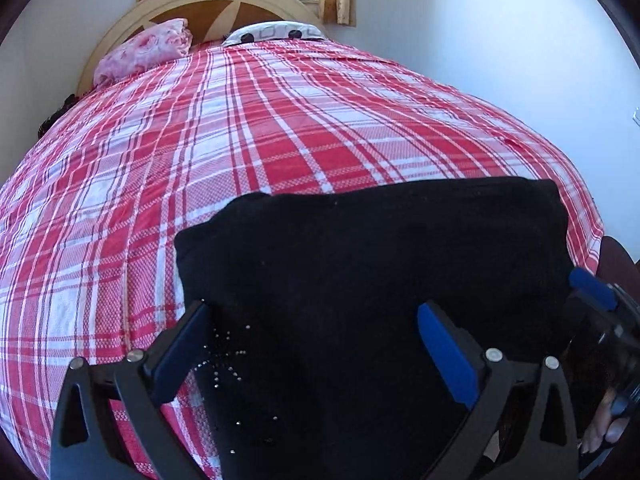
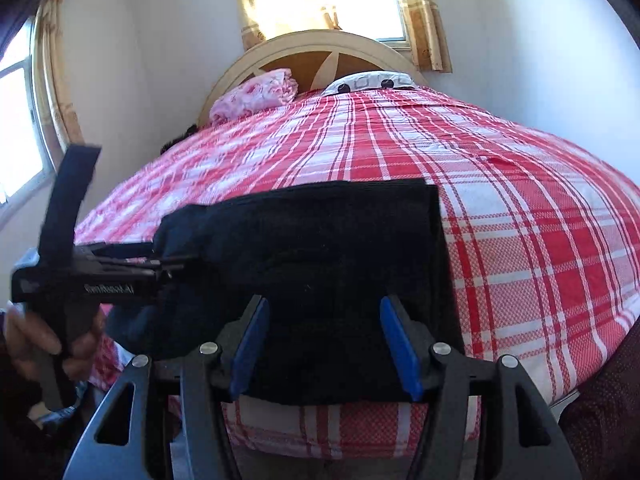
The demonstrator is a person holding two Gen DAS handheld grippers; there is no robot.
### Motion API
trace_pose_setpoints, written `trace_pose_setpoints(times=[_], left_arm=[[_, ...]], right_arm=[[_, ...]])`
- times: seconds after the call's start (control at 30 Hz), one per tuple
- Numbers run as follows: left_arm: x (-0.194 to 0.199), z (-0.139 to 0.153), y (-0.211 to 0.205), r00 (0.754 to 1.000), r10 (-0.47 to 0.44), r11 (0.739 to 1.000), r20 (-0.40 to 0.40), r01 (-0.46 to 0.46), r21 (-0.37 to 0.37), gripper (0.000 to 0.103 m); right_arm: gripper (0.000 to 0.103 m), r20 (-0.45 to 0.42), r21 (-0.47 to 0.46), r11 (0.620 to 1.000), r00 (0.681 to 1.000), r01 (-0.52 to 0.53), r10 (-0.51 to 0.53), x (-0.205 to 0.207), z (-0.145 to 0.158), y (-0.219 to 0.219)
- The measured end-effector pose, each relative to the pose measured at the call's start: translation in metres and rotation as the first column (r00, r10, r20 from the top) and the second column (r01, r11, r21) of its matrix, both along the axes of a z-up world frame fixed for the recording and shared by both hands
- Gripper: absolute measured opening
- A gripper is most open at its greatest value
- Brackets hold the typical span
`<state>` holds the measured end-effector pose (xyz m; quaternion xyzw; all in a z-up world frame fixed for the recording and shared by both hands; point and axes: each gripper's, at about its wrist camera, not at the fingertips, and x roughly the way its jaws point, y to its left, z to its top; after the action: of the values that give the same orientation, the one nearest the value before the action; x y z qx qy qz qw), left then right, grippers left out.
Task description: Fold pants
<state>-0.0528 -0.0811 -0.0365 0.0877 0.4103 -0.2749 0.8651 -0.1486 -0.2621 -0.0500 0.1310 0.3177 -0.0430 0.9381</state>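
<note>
**Black pants folded into a block near the foot of the bed, looks like the wrap-up**

So the pants (image 2: 312,248) are sitting as a dark folded rectangle on the red plaid bedspread (image 1: 280,128), down at the near end of the bed, well away from the pink pillow (image 1: 144,50) and the headboard (image 2: 316,46).

The right gripper (image 2: 326,346) is hovering over the near edge of the fold with its blue pads spread apart. Fabric is showing between them, but nothing is getting pinched as far as I can see. The left gripper (image 1: 316,356) is hanging wide open over the left part of the pile, also not grabbing anything. In the right wrist view you can see it coming in side-on by the puffy left end, with the person's hand (image 2: 36,340) squeezing its handle.

My read: the folding itself is pretty much done and this is the let-go or tidy-up bit. That left end is looking lumpier than the crisp right edge, so the next move probably calls for pressing it flat or tucking it square, gently, without dragging the layers apart.
</note>
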Motion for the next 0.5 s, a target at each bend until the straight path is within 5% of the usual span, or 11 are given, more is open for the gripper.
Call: trace_pose_setpoints(times=[0.17, 0.5], left_arm=[[-0.005, -0.003, 0.002, 1.000, -0.009, 1.000, 0.024, 0.010, -0.017, 0.103], [-0.001, 0.004, 0.008, 1.000, -0.021, 0.999, 0.022, 0.021, -0.030, 0.103]], right_arm=[[0.060, 0.076, 0.186, 0.963, 0.974, 0.198, -0.215, -0.027, 0.004, -0.046], [0.060, 0.073, 0.418, 0.882, 0.960, 0.217, -0.270, -0.041, -0.018, -0.086]])
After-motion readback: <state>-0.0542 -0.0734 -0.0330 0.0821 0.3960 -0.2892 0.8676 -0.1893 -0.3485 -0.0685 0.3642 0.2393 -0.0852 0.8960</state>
